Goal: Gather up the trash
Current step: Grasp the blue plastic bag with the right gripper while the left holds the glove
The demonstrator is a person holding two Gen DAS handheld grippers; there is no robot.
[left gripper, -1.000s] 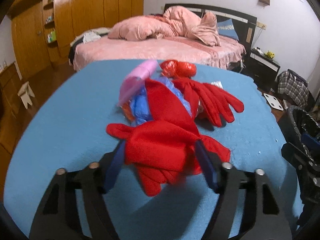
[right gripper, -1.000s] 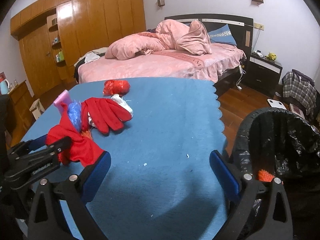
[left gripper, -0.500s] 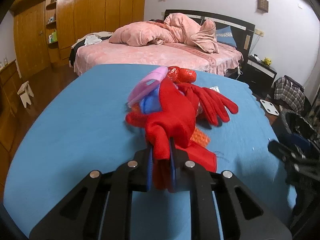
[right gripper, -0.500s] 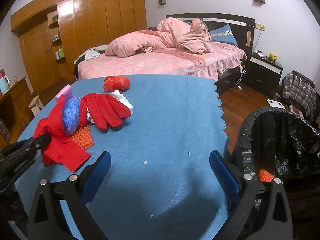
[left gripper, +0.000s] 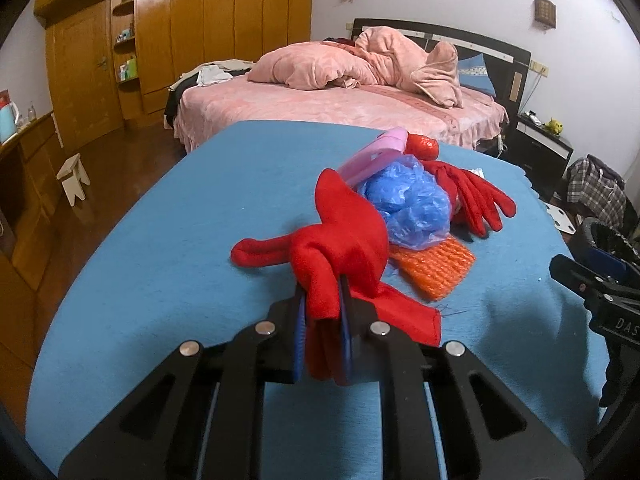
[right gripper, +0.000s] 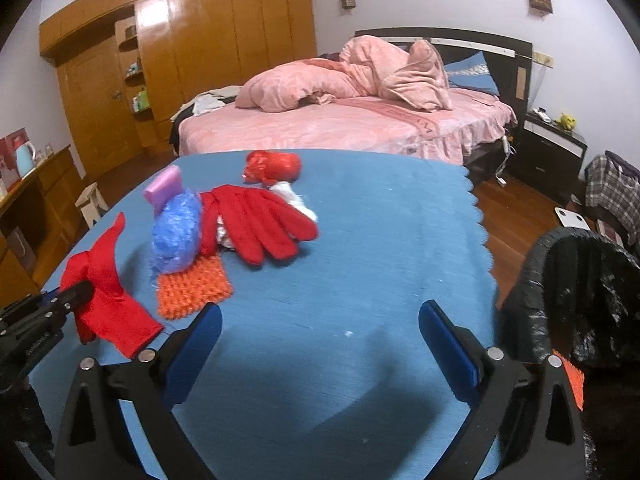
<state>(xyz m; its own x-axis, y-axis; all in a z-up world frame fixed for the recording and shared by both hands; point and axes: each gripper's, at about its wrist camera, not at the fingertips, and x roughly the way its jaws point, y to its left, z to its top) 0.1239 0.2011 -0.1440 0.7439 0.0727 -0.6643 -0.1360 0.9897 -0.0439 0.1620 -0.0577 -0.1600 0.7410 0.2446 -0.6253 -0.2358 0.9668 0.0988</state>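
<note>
My left gripper [left gripper: 322, 300] is shut on a red glove [left gripper: 340, 248] and holds it just above the blue table [left gripper: 180, 240]; the glove also shows in the right wrist view [right gripper: 102, 292]. Behind it lie a blue plastic bag [left gripper: 408, 204], an orange knitted piece [left gripper: 436, 268], a second red glove [left gripper: 472, 196], a pink item [left gripper: 376, 156] and a red crumpled bag [left gripper: 422, 146]. My right gripper [right gripper: 320, 344] is open and empty over the table's near right part. The black-lined trash bin [right gripper: 580, 300] stands right of the table.
A pink bed [right gripper: 340, 120] stands behind the table. A wooden wardrobe [right gripper: 180, 60] lines the left wall, with a small stool [left gripper: 74, 178] on the floor. A dark nightstand [right gripper: 552, 152] and a plaid bag [right gripper: 616, 192] are at the right.
My left gripper closed on the red glove and pulled it back off the pile, uncovering the blue bag and orange piece. The right gripper stayed open, shifting slightly.
</note>
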